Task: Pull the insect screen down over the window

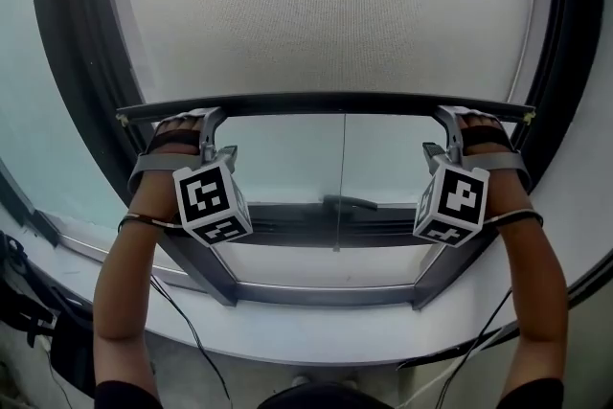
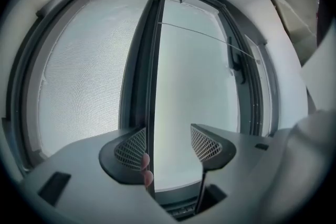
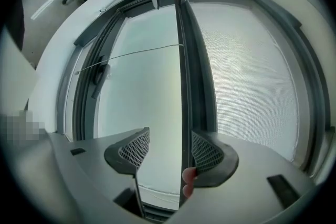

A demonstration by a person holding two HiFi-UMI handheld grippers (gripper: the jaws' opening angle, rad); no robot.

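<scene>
Left gripper point(image 2: 168, 145) spread astride screen bar point(image 1: 326, 102) | right gripper point(image 3: 170, 149) spread likewise | fingertips point(image 2: 146, 162) mostly hidden behind bar

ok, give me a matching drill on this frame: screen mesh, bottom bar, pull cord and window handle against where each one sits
Things:
1. screen mesh
2. bottom bar
3. pull cord
4. window handle

Places:
A. on the dark frame rail below the bar, near the centre
B. between the parted jaws of the left gripper and the right gripper
C. covering the window above the bar
D. running down from the middle of the bar

Pairs: 1-C, 2-B, 3-D, 4-A
</scene>
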